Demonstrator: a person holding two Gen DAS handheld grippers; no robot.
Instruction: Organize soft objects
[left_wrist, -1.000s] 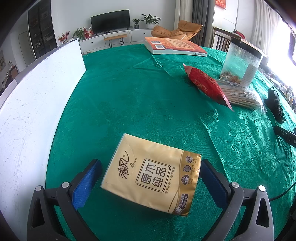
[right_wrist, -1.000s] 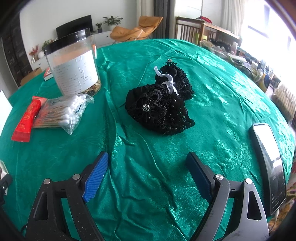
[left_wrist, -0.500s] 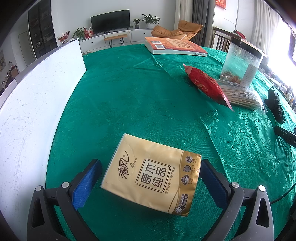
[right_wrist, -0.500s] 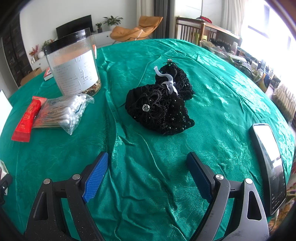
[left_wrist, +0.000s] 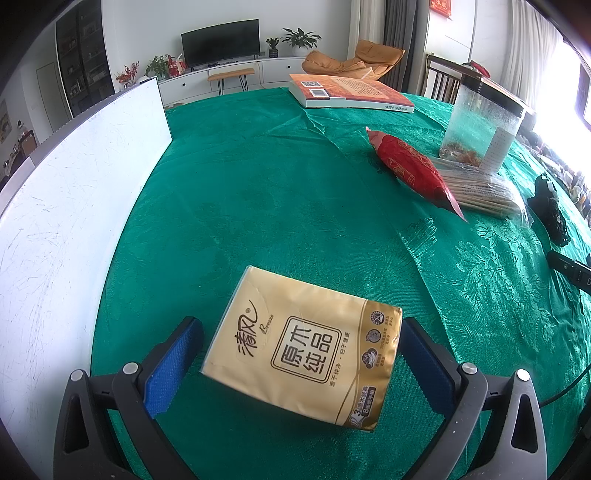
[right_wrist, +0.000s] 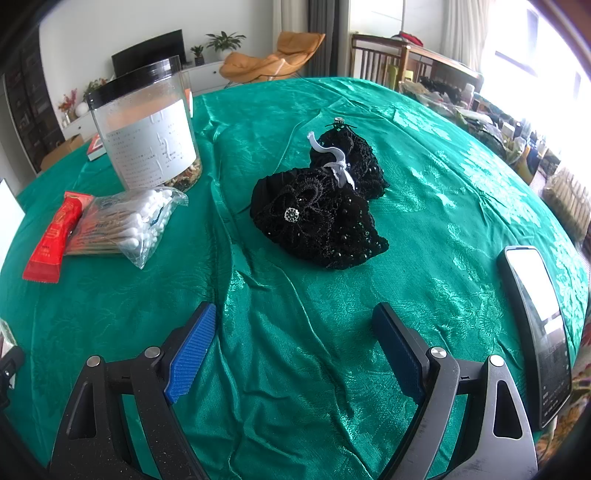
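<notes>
A gold tissue pack (left_wrist: 303, 343) lies on the green tablecloth between the open jaws of my left gripper (left_wrist: 295, 363); the blue pads stand beside its two ends, the left one with a small gap. A black lace fabric bundle (right_wrist: 321, 206) with a white clip lies on the cloth ahead of my right gripper (right_wrist: 295, 350), which is open and empty, well short of it. The bundle also shows at the far right in the left wrist view (left_wrist: 552, 214).
A white board (left_wrist: 70, 192) stands along the left. A red snack packet (left_wrist: 410, 170), a bag of cotton swabs (right_wrist: 125, 225), a clear jar (right_wrist: 147, 133), and a book (left_wrist: 347, 94) sit on the table. A phone (right_wrist: 535, 321) lies at right.
</notes>
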